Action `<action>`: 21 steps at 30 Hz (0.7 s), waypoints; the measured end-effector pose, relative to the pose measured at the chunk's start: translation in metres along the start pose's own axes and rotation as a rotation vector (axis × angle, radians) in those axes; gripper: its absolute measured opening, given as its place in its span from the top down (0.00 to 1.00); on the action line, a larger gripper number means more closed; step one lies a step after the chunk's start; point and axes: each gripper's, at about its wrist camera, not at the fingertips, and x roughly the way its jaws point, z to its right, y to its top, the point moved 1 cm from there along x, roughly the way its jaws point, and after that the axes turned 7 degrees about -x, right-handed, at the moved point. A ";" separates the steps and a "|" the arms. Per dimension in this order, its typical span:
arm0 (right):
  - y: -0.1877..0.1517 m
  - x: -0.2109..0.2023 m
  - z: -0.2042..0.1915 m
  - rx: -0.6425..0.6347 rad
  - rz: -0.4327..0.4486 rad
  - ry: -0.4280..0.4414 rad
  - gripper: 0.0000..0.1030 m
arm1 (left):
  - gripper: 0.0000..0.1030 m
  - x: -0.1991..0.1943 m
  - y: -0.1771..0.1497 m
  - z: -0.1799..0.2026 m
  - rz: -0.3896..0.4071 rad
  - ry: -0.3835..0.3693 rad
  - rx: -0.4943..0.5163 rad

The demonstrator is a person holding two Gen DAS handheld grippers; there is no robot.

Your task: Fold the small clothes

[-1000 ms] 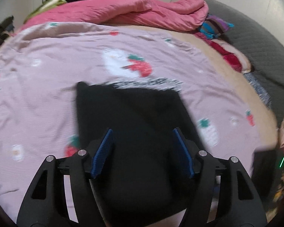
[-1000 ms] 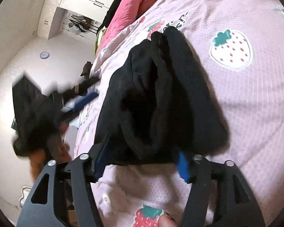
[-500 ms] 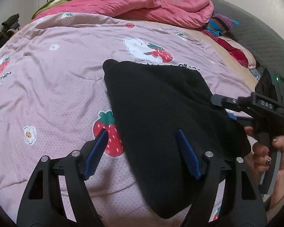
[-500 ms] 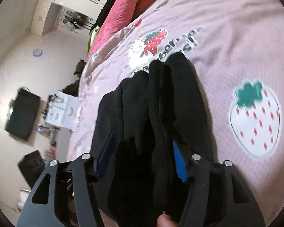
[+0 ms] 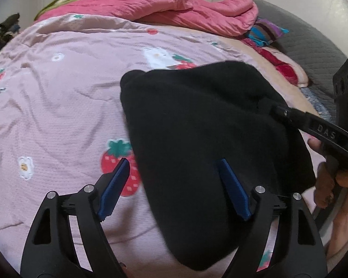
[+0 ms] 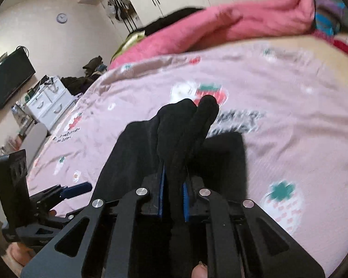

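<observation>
R gripper point(image 6: 172, 199), wide apart 0.5 s earlier, had clamped onto bunched black garment point(image 5: 211, 139), raising its folds off pink strawberry bedspread point(image 5: 58, 115) mid-bed. L gripper point(image 5: 174, 185) stayed released, spread above garment's near-left edge.

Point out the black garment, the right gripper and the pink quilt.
black garment point(image 5: 197, 125), left wrist view: middle of the flat folded cloth.
right gripper point(image 6: 173, 199), right wrist view: between the blue pads, shut on a bunched fold.
pink quilt point(image 5: 174, 7), left wrist view: top of the heaped roll.
</observation>
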 end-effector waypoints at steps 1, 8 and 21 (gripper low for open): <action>-0.001 -0.002 0.006 -0.008 0.001 -0.022 0.89 | 0.30 0.000 -0.001 0.003 -0.009 -0.016 0.002; -0.029 0.038 0.036 0.013 -0.143 -0.118 0.87 | 0.28 0.018 -0.014 0.017 -0.061 -0.011 0.048; -0.037 0.017 0.062 0.214 -0.121 -0.079 0.48 | 0.23 0.016 -0.016 0.013 -0.049 0.001 0.037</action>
